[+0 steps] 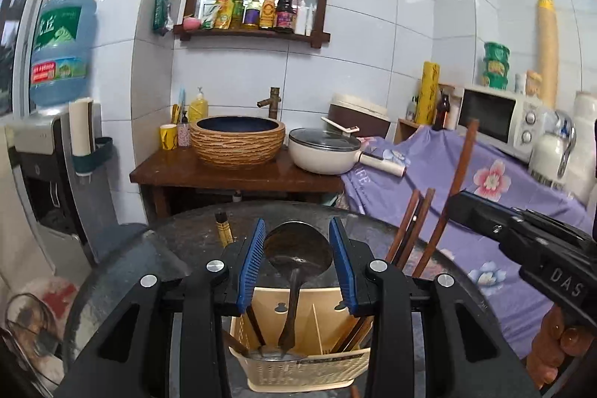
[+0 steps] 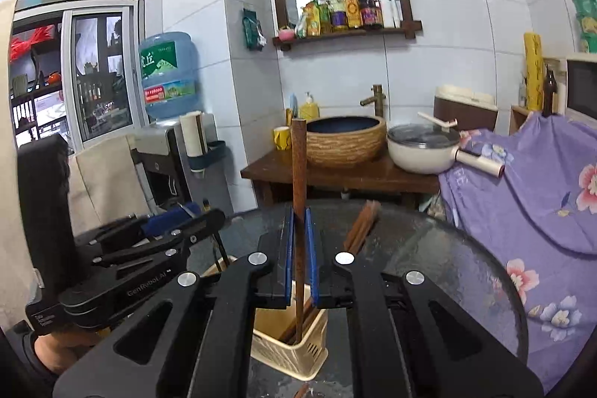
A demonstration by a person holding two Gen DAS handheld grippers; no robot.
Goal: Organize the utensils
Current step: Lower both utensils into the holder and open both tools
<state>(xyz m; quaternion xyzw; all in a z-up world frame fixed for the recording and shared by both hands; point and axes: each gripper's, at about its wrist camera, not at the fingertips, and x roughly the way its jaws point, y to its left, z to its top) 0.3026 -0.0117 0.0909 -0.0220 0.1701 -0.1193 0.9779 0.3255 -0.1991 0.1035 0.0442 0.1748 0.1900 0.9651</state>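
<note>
Both wrist views look down close (shared) on caddy [image 1: 298, 353].

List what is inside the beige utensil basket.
The beige utensil basket holds a dark spoon standing bowl-up in the middle compartment and wooden chopsticks at its right, one pinched by the right gripper. The basket wall and left gripper hide the lower ends.
</note>
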